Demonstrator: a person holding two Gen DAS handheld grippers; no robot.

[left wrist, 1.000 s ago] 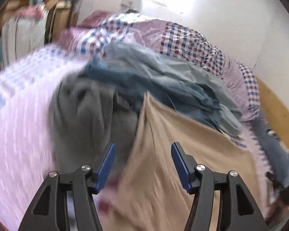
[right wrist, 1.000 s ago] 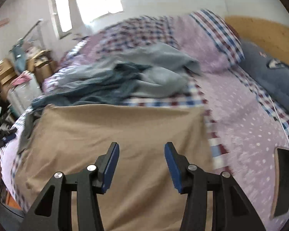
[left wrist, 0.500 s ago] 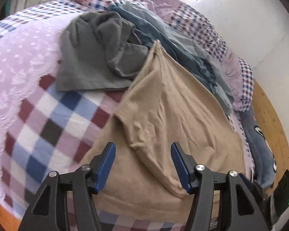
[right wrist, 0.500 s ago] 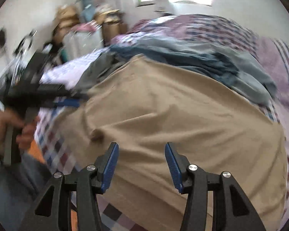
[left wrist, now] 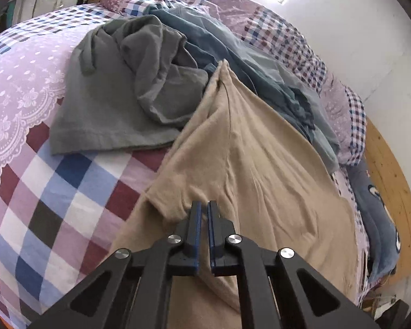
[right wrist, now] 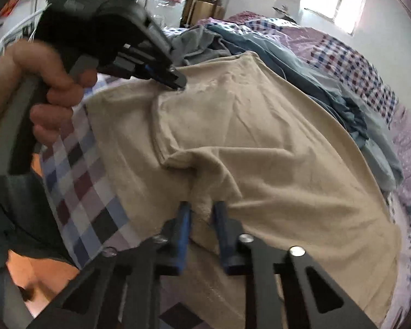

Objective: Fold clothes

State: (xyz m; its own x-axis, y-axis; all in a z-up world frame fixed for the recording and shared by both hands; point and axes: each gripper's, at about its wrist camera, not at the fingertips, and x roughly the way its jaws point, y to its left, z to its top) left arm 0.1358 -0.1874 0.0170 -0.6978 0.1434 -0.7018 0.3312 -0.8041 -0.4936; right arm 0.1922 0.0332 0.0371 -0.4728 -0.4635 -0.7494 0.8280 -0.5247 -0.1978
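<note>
A patchwork bedspread (left wrist: 68, 181) is lying under my work, a navy cushion (left wrist: 375, 219) is resting by the wooden headboard (left wrist: 389, 164), and cardboard boxes (right wrist: 202, 2) are sitting beyond.

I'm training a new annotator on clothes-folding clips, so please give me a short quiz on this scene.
1. True or false: the left tool is shut on the beige shirt.
2. In the left wrist view, what lies against the beige shirt's left edge? A) grey garment B) red towel C) white sock
3. Fill in: the bedspread under the clothes has a ___ pattern.
Key: 1 true; 2 A; 3 checked.
</note>
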